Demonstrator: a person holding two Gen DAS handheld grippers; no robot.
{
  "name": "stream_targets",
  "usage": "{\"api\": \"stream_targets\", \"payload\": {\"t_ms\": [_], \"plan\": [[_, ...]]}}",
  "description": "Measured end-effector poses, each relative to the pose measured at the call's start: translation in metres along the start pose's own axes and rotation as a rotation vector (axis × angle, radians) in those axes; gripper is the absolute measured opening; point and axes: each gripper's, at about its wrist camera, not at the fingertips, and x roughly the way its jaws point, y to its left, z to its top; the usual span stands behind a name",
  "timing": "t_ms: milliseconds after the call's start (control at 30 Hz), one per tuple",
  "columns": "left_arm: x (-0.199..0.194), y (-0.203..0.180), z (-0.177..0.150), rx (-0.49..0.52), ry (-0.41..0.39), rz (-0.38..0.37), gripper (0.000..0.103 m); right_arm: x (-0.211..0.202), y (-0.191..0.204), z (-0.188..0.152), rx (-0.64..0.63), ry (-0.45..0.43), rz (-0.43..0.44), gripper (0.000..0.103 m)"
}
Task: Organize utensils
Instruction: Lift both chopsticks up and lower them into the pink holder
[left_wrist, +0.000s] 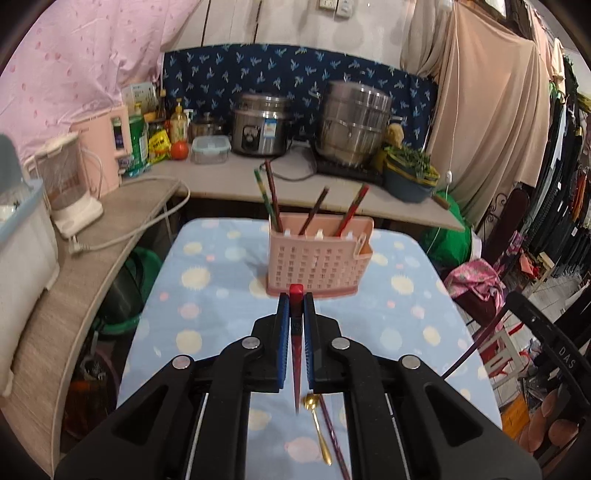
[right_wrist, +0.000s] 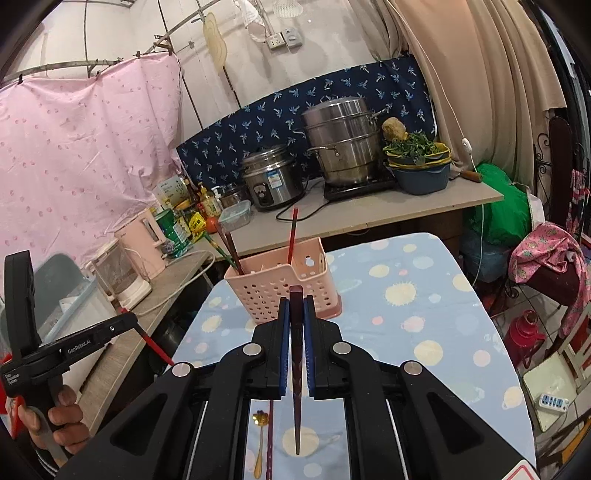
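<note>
Left wrist view: the left gripper (left_wrist: 296, 295) looks straight ahead at a pale pink plastic utensil basket (left_wrist: 317, 260), a box with perforated lattice walls that stands upright on a table covered in light blue cloth (left_wrist: 207, 295) printed with pastel dots. The gripper's jaws, lined with blue ridged pads, are pressed together on a red chopstick (left_wrist: 296, 354); its square butt pokes out at the fingertips and its thin pointed end hangs down toward the cloth. Four chopsticks already stand tilted in the basket, two at its left end and two further right. Lower in the picture, on the cloth, lie a small gold spoon (left_wrist: 318, 428), smooth and shiny, and a dark purplish chopstick (left_wrist: 332, 432), side by side.

Right wrist view: the right gripper (right_wrist: 296, 297) likewise pinches a chopstick between its blue pads, this one dark maroon (right_wrist: 296, 369), tapering to a point. The basket (right_wrist: 280, 291) stands near, just beyond the fingertips, seen from a corner. The left gripper shows at the left edge, held in the person's hand (right_wrist: 55, 417).

Judged from this, the step in hand is carrying chopsticks to the basket. The next move seems to call for raising each stick over the rim, tipping it upright, and releasing it into a compartment. The spoon and one chopstick remain to collect.
</note>
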Motion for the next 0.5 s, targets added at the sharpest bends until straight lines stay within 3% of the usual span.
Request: {"api": "stream_targets", "payload": {"t_ms": [500], "plan": [[-0.007,-0.016,0.11,0.004,-0.198,0.004,0.007,0.037,0.017,0.089,-0.001,-0.12,0.039,0.007]]}}
